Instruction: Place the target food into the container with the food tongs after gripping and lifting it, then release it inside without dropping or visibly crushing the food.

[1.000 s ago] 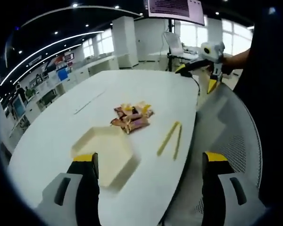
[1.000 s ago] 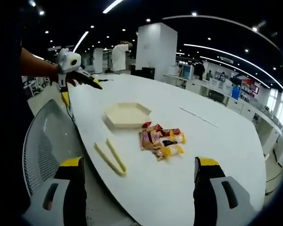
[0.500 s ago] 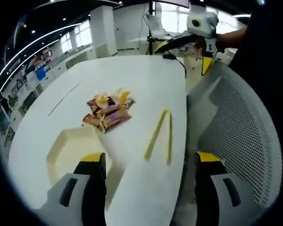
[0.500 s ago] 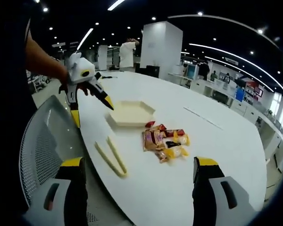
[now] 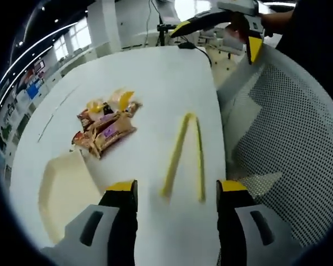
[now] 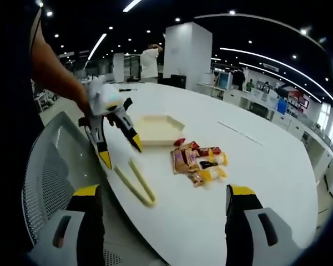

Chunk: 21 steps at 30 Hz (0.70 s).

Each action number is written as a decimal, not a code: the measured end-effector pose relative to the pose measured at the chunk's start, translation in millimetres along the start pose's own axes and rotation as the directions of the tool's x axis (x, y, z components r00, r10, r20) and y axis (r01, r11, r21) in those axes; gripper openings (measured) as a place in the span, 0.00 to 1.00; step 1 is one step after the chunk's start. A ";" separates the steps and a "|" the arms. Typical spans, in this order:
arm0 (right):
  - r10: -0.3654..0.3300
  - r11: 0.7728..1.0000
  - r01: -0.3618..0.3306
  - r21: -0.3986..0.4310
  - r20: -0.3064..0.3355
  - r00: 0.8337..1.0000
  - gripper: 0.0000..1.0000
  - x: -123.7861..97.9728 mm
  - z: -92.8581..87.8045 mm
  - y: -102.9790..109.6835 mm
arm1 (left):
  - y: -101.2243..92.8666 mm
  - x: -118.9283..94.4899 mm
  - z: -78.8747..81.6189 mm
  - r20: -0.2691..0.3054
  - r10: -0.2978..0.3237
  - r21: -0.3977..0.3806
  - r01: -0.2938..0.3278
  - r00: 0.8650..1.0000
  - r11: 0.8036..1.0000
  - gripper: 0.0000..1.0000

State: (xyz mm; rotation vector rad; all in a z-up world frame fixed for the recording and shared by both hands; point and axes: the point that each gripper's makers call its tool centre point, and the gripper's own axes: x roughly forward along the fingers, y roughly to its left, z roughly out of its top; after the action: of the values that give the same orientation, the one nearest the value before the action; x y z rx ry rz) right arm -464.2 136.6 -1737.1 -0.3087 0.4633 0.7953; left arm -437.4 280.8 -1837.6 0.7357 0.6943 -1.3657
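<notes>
On table: tongs, snack packets, tray
Room: open office, ceiling lights
Left gripper: jaws spread above tongs
Right gripper: jaws spread

Left gripper: jaws spread wide apart, nothing between them, yellow tips pointing forward and down.
Left gripper from the right gripper view: two yellow-tipped jaws splayed apart, angled downward.
Left hand: wrapped round the gripper's white body, bare forearm reaching in from the upper left.
Right gripper: jaws wide apart, holding nothing.
Right gripper from the left gripper view: held high, jaws parted, hand behind it.
</notes>
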 end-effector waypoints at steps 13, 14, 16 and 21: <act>-0.014 0.999 0.015 0.030 -0.003 1.000 0.87 -1.2 -2.6 -4.9 | -9.3 15.7 -7.0 -0.059 -0.051 0.038 0.053 0.997 0.998 0.23; -0.015 0.999 0.015 0.032 -0.001 1.000 0.87 -0.8 -2.0 -5.2 | -7.0 15.0 -6.4 -0.061 -0.043 0.029 0.044 0.997 0.999 0.21; -0.017 0.999 0.016 0.041 0.011 1.000 0.87 1.0 -0.5 -5.0 | -6.2 16.2 -6.0 -0.073 -0.027 0.016 0.029 0.997 0.999 0.17; -0.004 0.998 0.003 0.056 0.023 1.000 0.84 8.2 3.0 -6.4 | -0.5 18.6 -6.9 -0.102 -0.020 -0.001 0.020 0.995 1.000 0.04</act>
State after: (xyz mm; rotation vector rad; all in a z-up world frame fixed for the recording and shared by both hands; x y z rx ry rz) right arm -453.7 138.6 -1738.1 -0.2479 0.4630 0.7803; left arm -436.4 275.1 -1856.6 0.8051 0.7842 -1.3538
